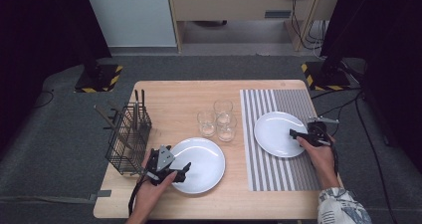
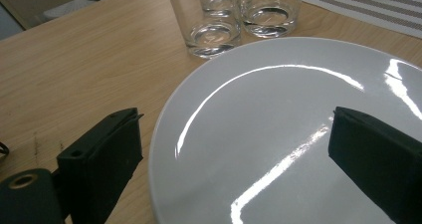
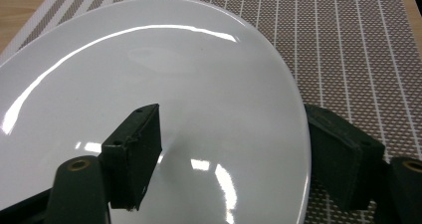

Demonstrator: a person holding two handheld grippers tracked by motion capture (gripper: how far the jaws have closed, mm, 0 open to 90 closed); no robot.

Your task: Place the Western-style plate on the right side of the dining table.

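Two white plates lie on a wooden table (image 1: 174,97). The left plate (image 1: 201,162) (image 2: 278,109) rests on bare wood. My left gripper (image 1: 183,171) (image 2: 234,134) is open at its near-left rim, one jaw over the wood and the other over the plate. The right plate (image 1: 276,132) (image 3: 149,59) sits on a striped placemat (image 1: 278,174) (image 3: 348,35). At this plate's right rim my right gripper (image 1: 297,136) (image 3: 234,129) is open, with one jaw above the plate and the other low over the mat.
Three empty glasses (image 1: 219,120) (image 2: 211,15) stand close together between the plates, just behind the left plate. A black wire basket (image 1: 128,139) with several utensils stands at the table's left edge, close to my left hand.
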